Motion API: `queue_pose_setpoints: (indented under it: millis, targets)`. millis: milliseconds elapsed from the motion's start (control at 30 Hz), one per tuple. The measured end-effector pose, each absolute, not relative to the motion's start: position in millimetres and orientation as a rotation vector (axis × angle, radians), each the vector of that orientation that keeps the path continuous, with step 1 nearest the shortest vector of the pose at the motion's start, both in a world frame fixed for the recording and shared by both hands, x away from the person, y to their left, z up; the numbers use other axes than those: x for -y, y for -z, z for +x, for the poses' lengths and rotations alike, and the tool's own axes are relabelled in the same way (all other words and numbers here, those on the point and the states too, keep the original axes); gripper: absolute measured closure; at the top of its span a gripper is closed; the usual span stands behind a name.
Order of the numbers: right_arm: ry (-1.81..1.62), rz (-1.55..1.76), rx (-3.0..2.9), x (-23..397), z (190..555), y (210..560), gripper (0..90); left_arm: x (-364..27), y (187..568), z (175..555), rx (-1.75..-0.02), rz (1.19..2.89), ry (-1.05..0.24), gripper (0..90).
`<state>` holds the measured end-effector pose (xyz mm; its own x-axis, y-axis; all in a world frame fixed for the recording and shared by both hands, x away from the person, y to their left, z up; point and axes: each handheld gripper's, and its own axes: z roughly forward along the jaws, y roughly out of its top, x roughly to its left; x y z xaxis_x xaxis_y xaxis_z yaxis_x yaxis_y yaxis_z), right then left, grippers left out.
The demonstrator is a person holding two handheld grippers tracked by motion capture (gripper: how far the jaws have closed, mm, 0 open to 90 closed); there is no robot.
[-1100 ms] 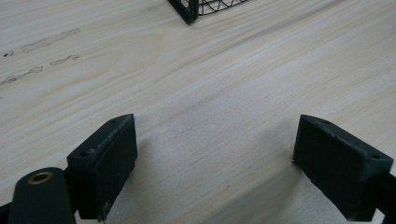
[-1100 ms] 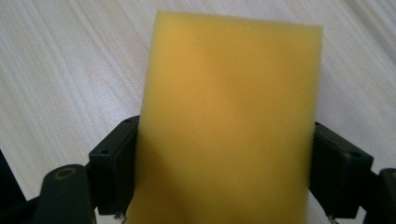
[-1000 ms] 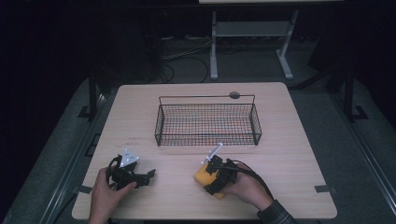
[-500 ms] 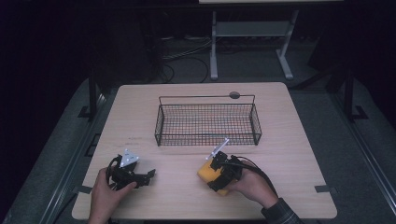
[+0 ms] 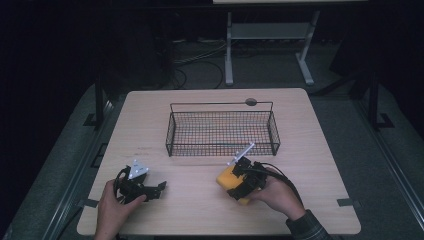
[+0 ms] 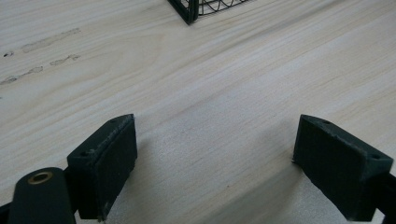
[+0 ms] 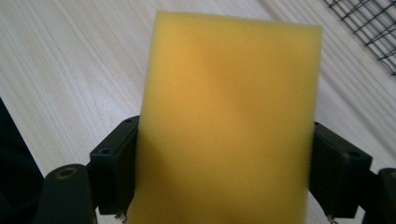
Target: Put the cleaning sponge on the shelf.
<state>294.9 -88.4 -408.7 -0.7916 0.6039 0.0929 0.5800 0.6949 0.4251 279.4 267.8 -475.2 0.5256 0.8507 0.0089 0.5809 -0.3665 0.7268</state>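
A yellow sponge [image 7: 229, 121] stands between the jaws of my right gripper [image 7: 224, 172], whose pads press on both its sides. In the high view the sponge [image 5: 226, 178] hangs just above the table, in front of the black wire basket [image 5: 222, 131], with the right gripper [image 5: 240, 181] shut on it. My left gripper [image 5: 159, 188] rests low at the table's front left, jaws wide apart. In the left gripper view its fingers [image 6: 105, 158] frame bare wood and nothing lies between them.
The wire basket's near corner [image 6: 187, 9] shows at the top of the left gripper view. A small dark round disc [image 5: 251, 102] sits on the table behind the basket. A white stand [image 5: 270, 35] is on the floor beyond the table.
My right gripper has lifted the sponge a little and carried it slightly right, toward the basket. The left gripper has stayed where it was.
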Motion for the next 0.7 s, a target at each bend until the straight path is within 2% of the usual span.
queue_pose_setpoints:
  millis: [700]
  targets:
    - [-0.717, 1.056, -2.776, 119, 305, 385, 21.5, -268, 475, 279, -1.158, 2.086, -0.51, 12.6]
